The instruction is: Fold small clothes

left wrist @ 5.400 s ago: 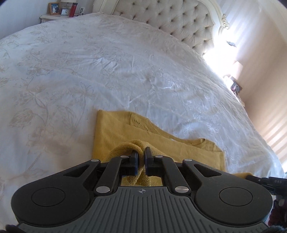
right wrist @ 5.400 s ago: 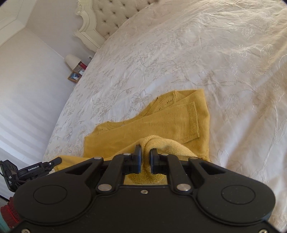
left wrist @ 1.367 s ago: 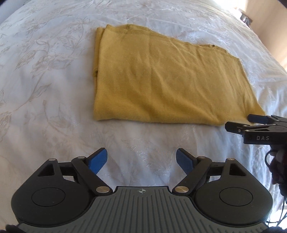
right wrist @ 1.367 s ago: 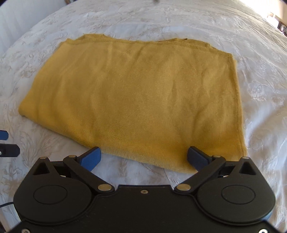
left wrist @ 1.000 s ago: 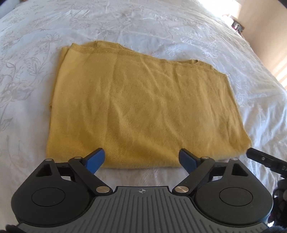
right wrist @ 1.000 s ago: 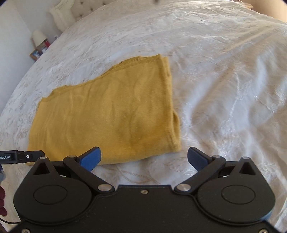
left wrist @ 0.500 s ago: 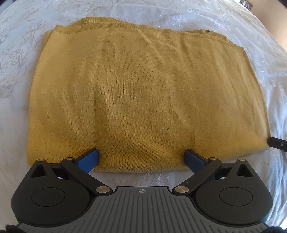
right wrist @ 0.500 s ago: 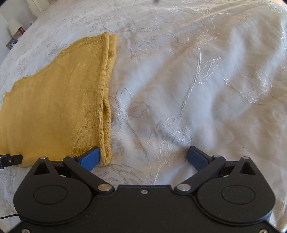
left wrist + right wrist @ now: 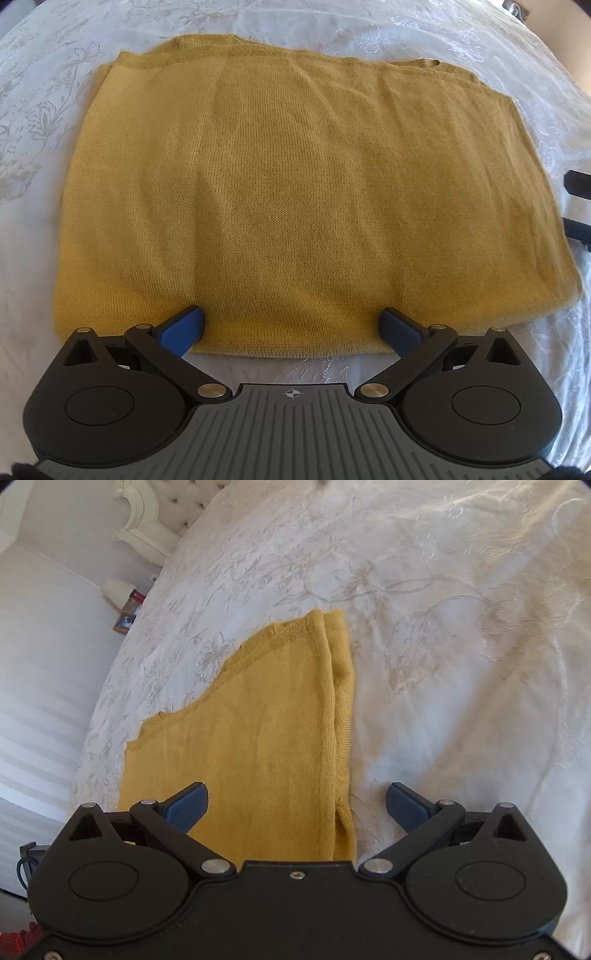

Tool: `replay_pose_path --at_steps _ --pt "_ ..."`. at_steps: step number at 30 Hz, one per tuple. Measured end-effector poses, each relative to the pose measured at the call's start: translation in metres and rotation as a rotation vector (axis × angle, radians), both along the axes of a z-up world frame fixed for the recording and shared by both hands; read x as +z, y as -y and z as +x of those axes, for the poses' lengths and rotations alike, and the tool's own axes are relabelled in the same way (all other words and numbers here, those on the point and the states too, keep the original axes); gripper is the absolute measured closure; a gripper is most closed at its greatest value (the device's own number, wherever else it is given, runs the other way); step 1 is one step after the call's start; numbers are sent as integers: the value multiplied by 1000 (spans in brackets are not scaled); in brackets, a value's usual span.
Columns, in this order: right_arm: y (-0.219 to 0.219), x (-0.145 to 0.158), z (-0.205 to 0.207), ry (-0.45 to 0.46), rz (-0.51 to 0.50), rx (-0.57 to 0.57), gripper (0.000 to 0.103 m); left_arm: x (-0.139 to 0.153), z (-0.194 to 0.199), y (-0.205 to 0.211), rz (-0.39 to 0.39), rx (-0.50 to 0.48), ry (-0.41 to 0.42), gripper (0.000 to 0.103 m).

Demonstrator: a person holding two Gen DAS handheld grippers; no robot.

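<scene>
Yellow knit garment [image 9: 295,192] lies flat under the spread left tool [image 9: 291,325].

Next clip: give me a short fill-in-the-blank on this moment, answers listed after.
1. The folded knit garment is ____ in colour.
2. It lies on a white embroidered bedspread, and neither claw ____ it.
3. The left claw has its jaws wide ____.
4. The blue pads of the right claw straddle the garment's ____ edge.

Answers: mustard yellow; grips; open; right
</scene>
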State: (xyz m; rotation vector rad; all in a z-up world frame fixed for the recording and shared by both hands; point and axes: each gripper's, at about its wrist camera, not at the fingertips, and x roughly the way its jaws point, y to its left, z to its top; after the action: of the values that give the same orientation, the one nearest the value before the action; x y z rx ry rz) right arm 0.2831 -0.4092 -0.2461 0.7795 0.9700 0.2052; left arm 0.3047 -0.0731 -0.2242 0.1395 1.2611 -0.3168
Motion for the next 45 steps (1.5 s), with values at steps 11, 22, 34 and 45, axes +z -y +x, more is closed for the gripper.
replay_pose_path --at_steps 11,22,34,45 --pt "-3 -22 37 8 167 57 0 -3 1 10 30 4 1 0" --pt "-1 -21 39 14 167 89 0 52 25 28 -34 17 106 20" --pt "0 -20 37 22 157 99 0 12 133 78 106 83 61 19" --pt "1 -21 34 33 165 96 0 4 131 70 134 52 46 2"
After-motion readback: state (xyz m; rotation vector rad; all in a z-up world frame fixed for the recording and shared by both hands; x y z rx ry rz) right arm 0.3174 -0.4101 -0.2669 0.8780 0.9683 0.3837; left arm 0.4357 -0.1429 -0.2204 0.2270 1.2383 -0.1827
